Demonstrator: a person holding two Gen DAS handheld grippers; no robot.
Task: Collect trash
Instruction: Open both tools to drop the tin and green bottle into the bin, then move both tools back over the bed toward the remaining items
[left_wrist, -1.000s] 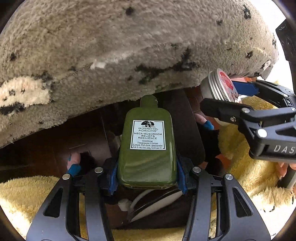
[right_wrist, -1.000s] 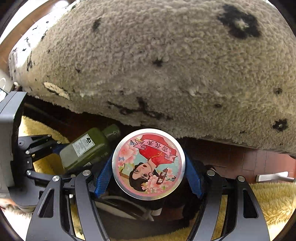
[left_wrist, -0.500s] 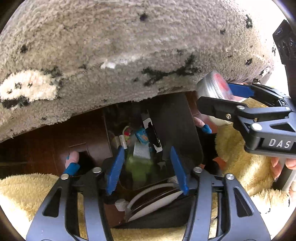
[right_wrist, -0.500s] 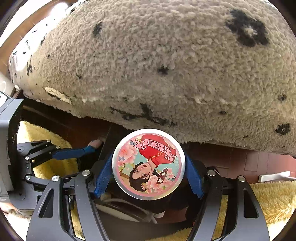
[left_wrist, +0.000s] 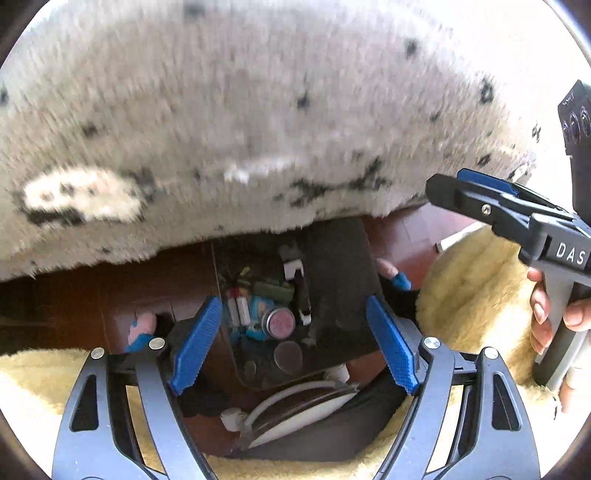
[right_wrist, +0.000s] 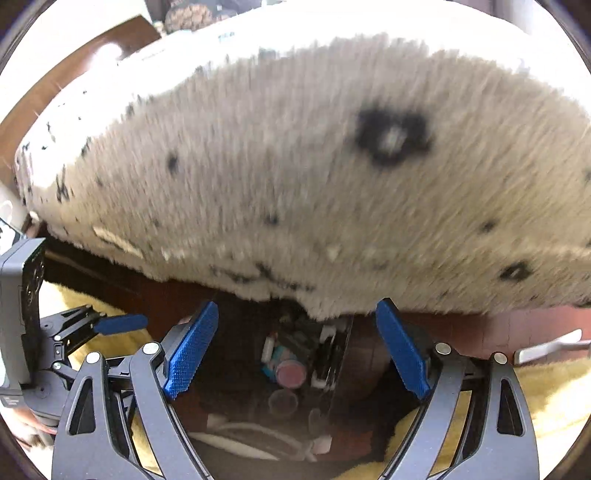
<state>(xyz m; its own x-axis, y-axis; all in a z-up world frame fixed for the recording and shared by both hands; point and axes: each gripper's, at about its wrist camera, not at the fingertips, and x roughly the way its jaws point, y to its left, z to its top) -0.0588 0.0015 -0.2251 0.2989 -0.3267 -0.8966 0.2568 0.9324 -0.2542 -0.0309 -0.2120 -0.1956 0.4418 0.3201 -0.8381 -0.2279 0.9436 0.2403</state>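
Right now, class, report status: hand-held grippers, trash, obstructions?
Left hand-held gripper open, empty. Right hand-held gripper open, empty. Round tin in dark bin. Spotted fluffy cushion overhangs bin.

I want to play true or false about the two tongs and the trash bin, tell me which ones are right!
1. The left tongs are open and hold nothing. True.
2. The right tongs grip the round tin. False: they are open and empty, and the tin lies down in the trash bin.
3. The tin lies among other trash in the bin. True.
4. A green lotion bottle is clamped in the left tongs. False: nothing is between their blue pads.
5. A spotted fluffy blanket hangs above the bin. True.
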